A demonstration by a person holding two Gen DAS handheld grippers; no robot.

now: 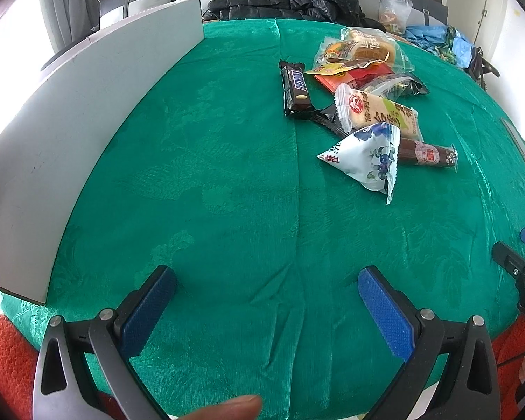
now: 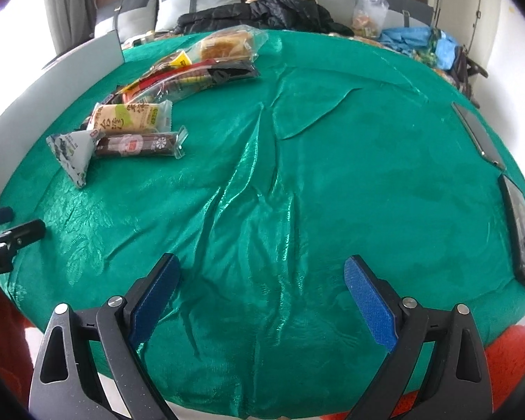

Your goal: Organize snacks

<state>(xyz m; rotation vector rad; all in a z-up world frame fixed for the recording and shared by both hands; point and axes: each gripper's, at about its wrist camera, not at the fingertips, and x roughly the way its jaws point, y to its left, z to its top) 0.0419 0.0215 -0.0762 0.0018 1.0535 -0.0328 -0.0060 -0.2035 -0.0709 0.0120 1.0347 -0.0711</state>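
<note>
A pile of wrapped snacks lies on the green tablecloth [image 1: 227,175]. It holds a dark chocolate bar [image 1: 296,89], a cream and green wafer pack [image 1: 378,112], a white triangular pouch with blue flowers [image 1: 367,157], a brown sausage stick [image 1: 427,154] and a clear bag of pastry [image 1: 362,50]. My left gripper [image 1: 267,287] hovers open near the table's front edge, well short of the pile. My right gripper [image 2: 262,273] is open too, over bare cloth, with the pouch [image 2: 71,154], the sausage stick [image 2: 136,145] and the wafer pack [image 2: 129,117] far off to its upper left.
A grey box wall [image 1: 70,122] stands along the table's left side. Two dark phones [image 2: 519,231] lie at the right edge. A black jacket [image 1: 290,1] and bags sit on the sofa behind. Red fabric [image 1: 3,350] shows below the table's front.
</note>
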